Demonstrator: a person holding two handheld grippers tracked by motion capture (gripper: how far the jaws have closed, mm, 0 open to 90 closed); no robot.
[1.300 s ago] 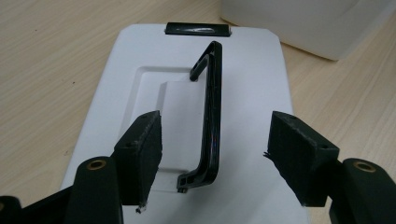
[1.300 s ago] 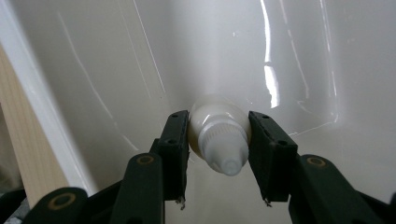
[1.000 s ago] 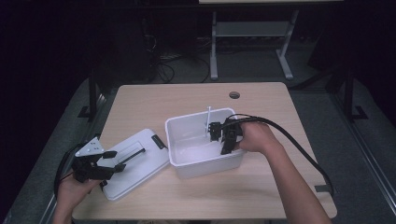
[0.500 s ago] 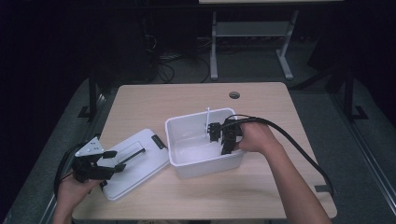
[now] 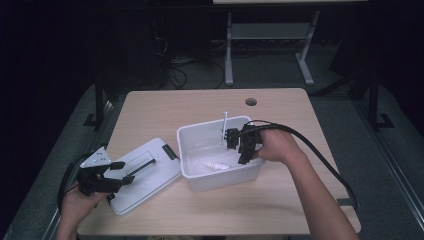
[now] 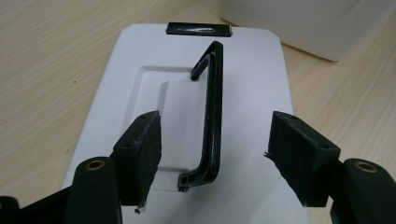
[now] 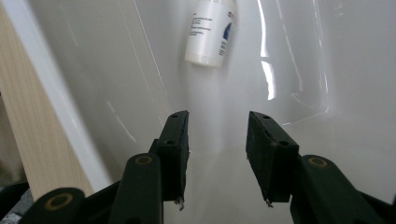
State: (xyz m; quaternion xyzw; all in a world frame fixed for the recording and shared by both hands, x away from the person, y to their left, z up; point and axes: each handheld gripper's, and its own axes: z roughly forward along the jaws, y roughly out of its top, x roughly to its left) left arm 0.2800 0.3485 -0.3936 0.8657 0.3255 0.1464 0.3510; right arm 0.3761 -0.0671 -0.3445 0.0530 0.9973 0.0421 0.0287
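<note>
Left gripper and right gripper both hold parted, empty jaws.

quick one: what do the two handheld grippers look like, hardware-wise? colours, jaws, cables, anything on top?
Both are black. The left gripper carries a grey three-cornered plate on top and trails a thin black cable. The right gripper trails a thicker black cable off the table's right side. Each has two blocky black jaws with flat pads and brass-coloured pivot rivets. The forearms are bare, with no sleeves in frame.
</note>
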